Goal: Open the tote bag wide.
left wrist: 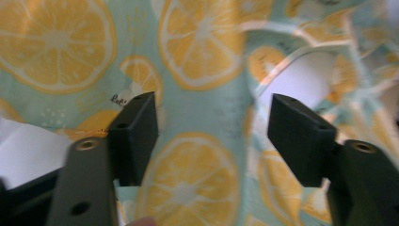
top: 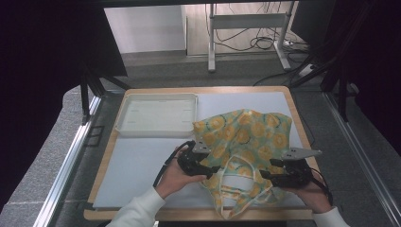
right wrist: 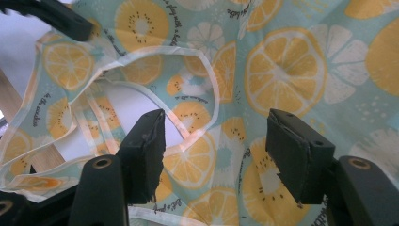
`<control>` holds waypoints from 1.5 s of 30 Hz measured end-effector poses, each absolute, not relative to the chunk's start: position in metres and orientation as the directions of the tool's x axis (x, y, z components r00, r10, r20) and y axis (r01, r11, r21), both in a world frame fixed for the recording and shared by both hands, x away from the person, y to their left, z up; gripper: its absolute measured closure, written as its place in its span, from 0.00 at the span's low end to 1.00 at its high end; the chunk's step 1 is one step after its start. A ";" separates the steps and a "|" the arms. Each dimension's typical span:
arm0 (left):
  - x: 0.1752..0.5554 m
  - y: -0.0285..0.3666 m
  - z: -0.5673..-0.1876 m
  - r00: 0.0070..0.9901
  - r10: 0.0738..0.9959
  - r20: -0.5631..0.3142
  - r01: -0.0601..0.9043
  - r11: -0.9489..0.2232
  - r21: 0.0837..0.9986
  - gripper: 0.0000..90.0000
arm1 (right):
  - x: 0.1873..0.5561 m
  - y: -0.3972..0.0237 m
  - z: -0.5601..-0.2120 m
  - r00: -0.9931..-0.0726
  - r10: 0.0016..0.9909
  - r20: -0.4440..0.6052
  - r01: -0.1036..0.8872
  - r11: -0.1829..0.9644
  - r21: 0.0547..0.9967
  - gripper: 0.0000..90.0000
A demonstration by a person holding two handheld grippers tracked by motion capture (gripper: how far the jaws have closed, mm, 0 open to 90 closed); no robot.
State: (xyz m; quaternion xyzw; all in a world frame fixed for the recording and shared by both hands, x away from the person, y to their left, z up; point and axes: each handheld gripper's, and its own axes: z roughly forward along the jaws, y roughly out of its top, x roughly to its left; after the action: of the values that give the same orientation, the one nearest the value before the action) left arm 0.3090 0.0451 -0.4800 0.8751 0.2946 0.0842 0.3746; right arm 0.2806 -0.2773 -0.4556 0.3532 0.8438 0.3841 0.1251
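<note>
Both grippers' jaws released over lemon-print garment (top: 246, 142).
Light, floppy cloth w/ thin trim; pinch hem/neck edge, expect sagging.

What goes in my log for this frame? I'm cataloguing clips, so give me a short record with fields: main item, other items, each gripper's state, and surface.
main item: lemon-print fabric garment, crumpled on the right half of the table, trimmed openings toward the person
other item: white tray, far left of the mat, nothing visible in it
left gripper: open, jaws over the fabric at its left edge
right gripper: open, jaws over the fabric by a trimmed opening
surface: pale mat on a wooden table
</note>
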 end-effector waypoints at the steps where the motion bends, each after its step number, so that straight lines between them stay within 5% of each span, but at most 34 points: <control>1: 0.313 0.044 -0.484 0.809 0.584 -0.068 0.459 -0.556 0.693 0.50 | 0.280 -0.278 -0.455 -0.718 0.693 0.058 0.499 0.456 0.737 0.42; 7: 0.315 0.046 -0.490 0.814 0.573 -0.099 0.474 -0.556 0.683 0.82 | 0.280 -0.280 -0.456 -0.712 0.700 0.062 0.508 0.451 0.734 0.42; 12: 0.316 0.051 -0.491 0.815 0.563 -0.140 0.490 -0.537 0.687 0.96 | 0.280 -0.281 -0.456 -0.715 0.697 0.063 0.506 0.453 0.734 0.42; 19: 0.318 0.064 -0.487 0.810 0.543 -0.220 0.517 -0.486 0.705 0.99 | 0.276 -0.274 -0.463 -0.742 0.665 0.086 0.517 0.486 0.705 0.41; 34: 0.319 0.065 -0.488 0.811 0.532 -0.243 0.526 -0.481 0.701 0.99 | 0.277 -0.249 -0.493 -0.790 0.609 0.066 0.516 0.603 0.608 0.37; 45: 0.319 0.065 -0.488 0.815 0.522 -0.251 0.526 -0.485 0.699 0.99 | 0.282 -0.238 -0.506 -0.786 0.618 -0.018 0.502 0.656 0.564 0.51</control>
State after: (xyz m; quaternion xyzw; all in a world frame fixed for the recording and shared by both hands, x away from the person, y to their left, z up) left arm 0.3187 0.0646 -0.4875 0.8616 0.3040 -0.0025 0.4064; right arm 0.2823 -0.2376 -0.5056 0.3098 0.9038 0.2759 0.1046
